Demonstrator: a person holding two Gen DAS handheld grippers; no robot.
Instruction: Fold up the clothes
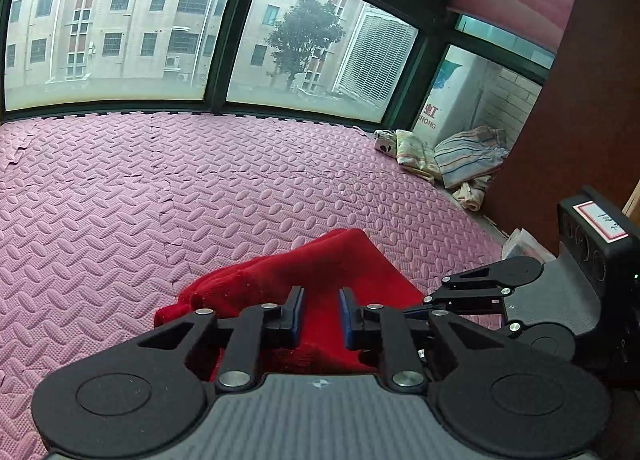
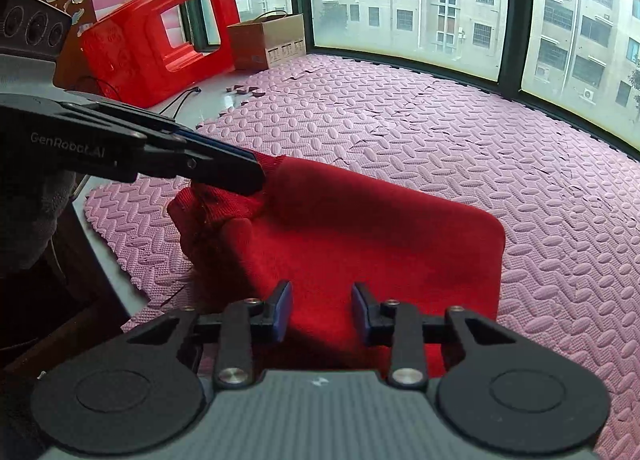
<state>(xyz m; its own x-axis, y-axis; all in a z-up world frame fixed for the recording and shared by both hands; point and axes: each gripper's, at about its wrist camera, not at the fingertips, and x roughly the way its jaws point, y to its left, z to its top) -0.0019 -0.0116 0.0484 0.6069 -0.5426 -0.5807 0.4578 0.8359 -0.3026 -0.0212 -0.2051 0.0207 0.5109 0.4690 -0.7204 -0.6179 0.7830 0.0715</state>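
Observation:
A folded red garment (image 1: 320, 272) lies on the pink foam mat (image 1: 160, 188); it also shows in the right wrist view (image 2: 380, 236). My left gripper (image 1: 322, 310) hovers over its near edge with its jaws a little apart, nothing visibly between them. In the right wrist view the left gripper (image 2: 256, 176) reaches in from the left and its tip touches the garment's far left corner. My right gripper (image 2: 322, 310) is open over the garment's near edge, empty. In the left wrist view the right gripper (image 1: 434, 294) sits at the garment's right side.
A pile of striped clothes (image 1: 456, 158) lies at the mat's far right corner. A red plastic stool (image 2: 160, 32) lies tipped beside a cardboard box (image 2: 268, 40) at the far left. Windows (image 1: 120, 28) line the back. A wooden panel (image 1: 580, 100) stands on the right.

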